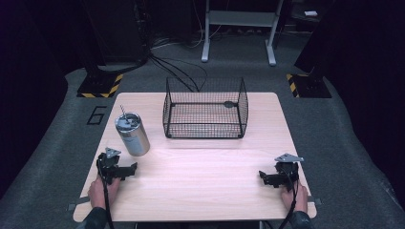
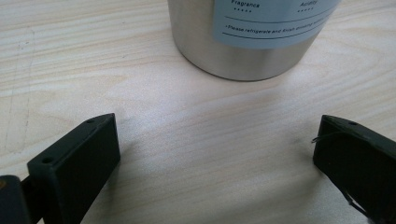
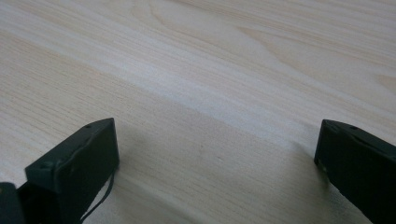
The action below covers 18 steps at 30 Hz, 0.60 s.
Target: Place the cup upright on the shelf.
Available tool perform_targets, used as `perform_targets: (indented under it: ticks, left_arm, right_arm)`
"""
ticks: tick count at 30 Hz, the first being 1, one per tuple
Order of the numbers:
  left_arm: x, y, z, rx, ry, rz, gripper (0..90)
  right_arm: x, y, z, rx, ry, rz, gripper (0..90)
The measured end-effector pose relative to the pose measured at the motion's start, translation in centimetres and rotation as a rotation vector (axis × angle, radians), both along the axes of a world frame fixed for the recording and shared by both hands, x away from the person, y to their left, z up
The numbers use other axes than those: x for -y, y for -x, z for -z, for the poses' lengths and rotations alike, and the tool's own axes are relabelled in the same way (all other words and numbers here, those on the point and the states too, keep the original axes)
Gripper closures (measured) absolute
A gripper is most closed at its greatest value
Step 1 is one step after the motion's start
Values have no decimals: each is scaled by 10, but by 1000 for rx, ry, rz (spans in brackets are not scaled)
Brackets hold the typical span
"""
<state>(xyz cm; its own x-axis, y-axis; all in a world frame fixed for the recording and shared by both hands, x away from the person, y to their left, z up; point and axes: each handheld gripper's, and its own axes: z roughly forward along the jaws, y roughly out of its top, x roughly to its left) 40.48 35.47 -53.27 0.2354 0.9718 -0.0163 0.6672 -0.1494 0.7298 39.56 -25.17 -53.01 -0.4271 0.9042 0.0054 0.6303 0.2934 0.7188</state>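
Steel tumbler point(image 1: 132, 134) with labelled wall point(image 2: 275, 21), upright, left table side, lid and straw.

both grippers point(image 1: 129, 169) point(image 1: 264, 177) low, jaws wide

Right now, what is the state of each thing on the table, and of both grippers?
Steel tumbler: upright, lid on, straw in, untouched.
Wire basket: upright, open top, one small dark item inside.
Left gripper: open, near the tumbler, holding nothing.
Right gripper: open, holding nothing.
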Motion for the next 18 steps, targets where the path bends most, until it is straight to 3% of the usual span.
perform_targets:
  ticks: [7, 10, 18]
  left_arm:
    - [0, 0, 0, 3, -5, 2, 4]
    - [1, 2, 0, -1, -13, -21, 5]
    - [-2, 3, -1, -1, -13, 37, 4]
  right_arm:
    - [0, -2, 0, 7, 8, -15, 0]
    - [-1, -2, 0, -4, 1, -11, 0]
    - [-3, -4, 0, 3, 5, -15, 0]
